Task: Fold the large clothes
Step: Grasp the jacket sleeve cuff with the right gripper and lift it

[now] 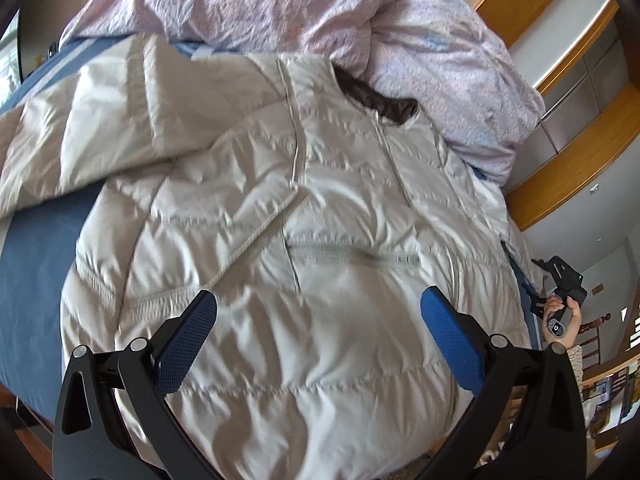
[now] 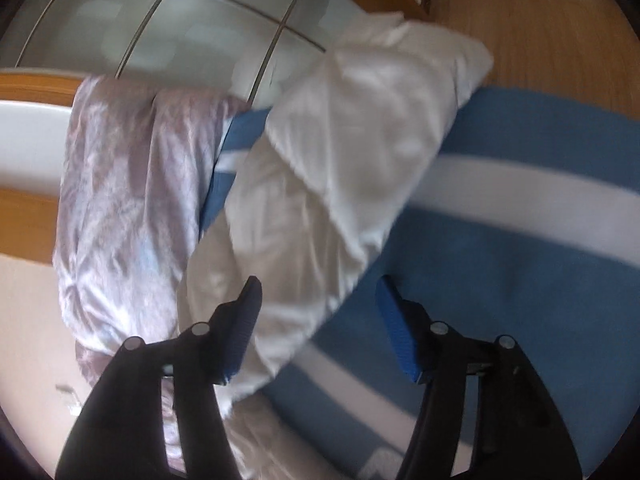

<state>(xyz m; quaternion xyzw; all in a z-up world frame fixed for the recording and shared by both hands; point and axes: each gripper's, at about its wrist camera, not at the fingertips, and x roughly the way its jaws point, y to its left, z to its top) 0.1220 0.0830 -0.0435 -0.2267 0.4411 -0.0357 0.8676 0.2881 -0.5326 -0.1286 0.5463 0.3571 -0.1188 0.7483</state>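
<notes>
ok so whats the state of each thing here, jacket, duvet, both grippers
puffer jacket: spread flat on the bed, front closed, one sleeve folded across the chest
pink duvet: crumpled in a heap beyond the jacket's collar
striped bedsheet: laid flat under the jacket
left gripper: jaws open, over the jacket, holding nothing
right gripper: jaws open, holding nothing, by the jacket's edge

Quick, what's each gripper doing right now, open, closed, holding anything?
Left gripper: open, empty, above the puffer jacket.
Right gripper: open, holding nothing.
</notes>
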